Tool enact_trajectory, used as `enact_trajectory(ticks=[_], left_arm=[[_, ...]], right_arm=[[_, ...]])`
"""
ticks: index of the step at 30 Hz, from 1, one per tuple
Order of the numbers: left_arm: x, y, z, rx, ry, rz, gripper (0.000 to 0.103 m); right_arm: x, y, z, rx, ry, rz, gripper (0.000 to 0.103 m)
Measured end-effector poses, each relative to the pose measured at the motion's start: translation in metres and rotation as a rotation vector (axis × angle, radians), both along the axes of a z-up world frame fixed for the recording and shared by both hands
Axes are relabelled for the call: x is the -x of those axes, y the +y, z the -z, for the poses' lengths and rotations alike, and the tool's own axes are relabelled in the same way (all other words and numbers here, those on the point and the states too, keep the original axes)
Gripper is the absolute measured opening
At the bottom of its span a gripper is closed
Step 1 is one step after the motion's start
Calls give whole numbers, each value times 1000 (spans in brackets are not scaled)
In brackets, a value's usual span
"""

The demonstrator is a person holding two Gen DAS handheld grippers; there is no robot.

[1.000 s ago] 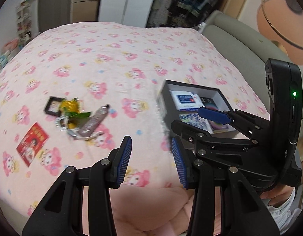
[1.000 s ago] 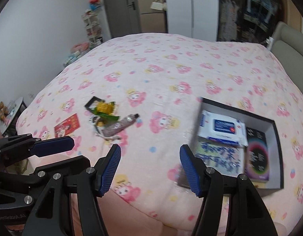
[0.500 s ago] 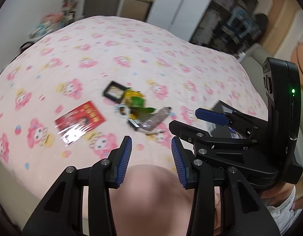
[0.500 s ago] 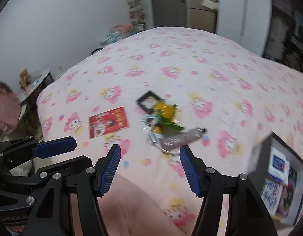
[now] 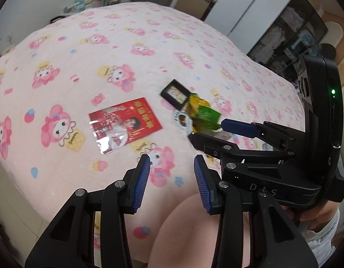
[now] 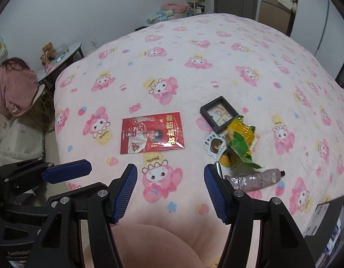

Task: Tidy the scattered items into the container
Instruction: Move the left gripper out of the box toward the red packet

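Two grippers, left gripper (image 5: 170, 173) and right gripper (image 6: 170, 182), jaws wide apart, nothing held, above pink blanket (image 6: 216, 51). Red card (image 6: 152, 132) flat on blanket. Right of card: black frame (image 6: 218, 113), yellow-green snack packets (image 6: 241, 139), grey tube (image 6: 254, 179). Black box (image 6: 330, 227) further right, at blanket edge.

Black left gripper (image 5: 170, 182), ribbed blue pads, silver screws

Soft even indoor light, faint shadows, slight motion blur, strong fisheye bending, dark vignetted corners
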State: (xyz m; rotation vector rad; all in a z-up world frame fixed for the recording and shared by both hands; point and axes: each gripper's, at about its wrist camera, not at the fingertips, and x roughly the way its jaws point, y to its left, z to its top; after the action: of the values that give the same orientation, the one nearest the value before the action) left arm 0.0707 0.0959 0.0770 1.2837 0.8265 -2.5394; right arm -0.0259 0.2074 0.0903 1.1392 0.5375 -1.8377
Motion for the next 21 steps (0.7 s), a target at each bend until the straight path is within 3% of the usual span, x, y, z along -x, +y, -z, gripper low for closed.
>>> enact_trajectory(ticks=[21], left_arm=[[47, -69, 81, -66, -115, -111, 41]], right_arm=[[53, -84, 86, -126, -80, -82, 59]])
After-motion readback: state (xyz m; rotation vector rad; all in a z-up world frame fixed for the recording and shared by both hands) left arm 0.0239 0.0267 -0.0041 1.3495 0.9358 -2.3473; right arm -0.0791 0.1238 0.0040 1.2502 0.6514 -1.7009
